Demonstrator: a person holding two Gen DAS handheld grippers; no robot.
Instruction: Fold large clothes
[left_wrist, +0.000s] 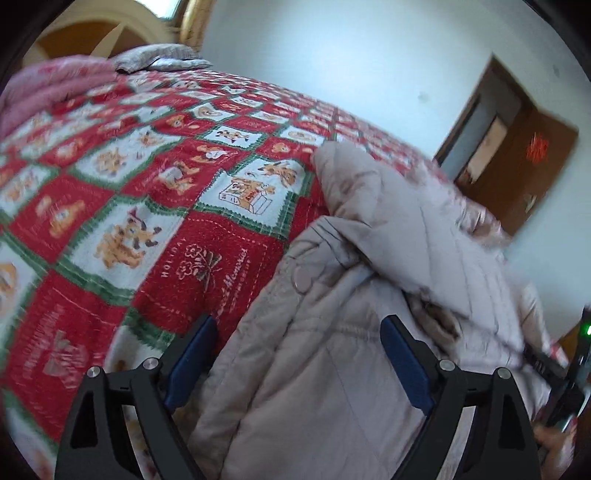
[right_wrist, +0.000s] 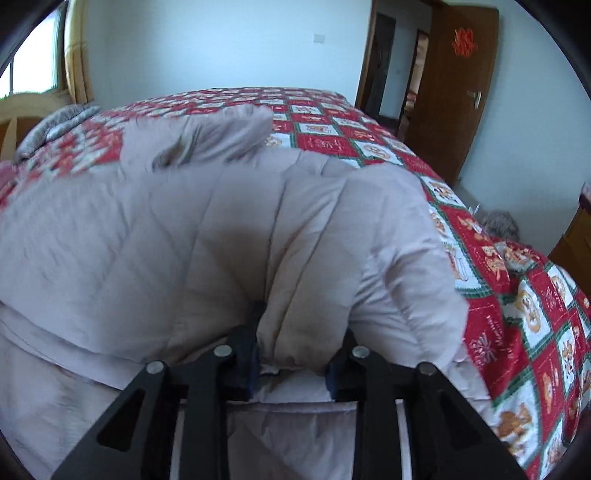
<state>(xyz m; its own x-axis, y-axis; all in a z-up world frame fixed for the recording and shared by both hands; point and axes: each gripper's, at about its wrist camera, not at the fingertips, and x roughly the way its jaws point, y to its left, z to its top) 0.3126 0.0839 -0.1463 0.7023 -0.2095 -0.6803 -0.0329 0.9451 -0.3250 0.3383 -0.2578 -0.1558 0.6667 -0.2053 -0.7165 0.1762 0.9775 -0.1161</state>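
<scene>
A large, pale pinkish-grey quilted coat lies in a puffy heap on a bed covered by a red, white and green patchwork bedspread printed with little bears. The coat sits toward the near edge of the bed, closer to the foot-end corner that faces the open wooden door, and part of it spills over the near edge. In the right wrist view, the right gripper has its jaws pinched on a bunched fold of the coat; the padded fabric bulges up between the blue-padded fingers and hides most of them. In the left wrist view, the left gripper has its jaws spread wide over the coat, with the quilted cloth lying below and between the blue pads but neither pad pressing on it. A sleeve or flap of the coat reaches up across the bedspread toward the middle of the bed. At the head end, a pink blanket and a grey cushion rest near the wooden headboard, beside a yellow curtain and a window. The left view is blurred toward its right edge, where a dark device with a green light shows only in part.
</scene>
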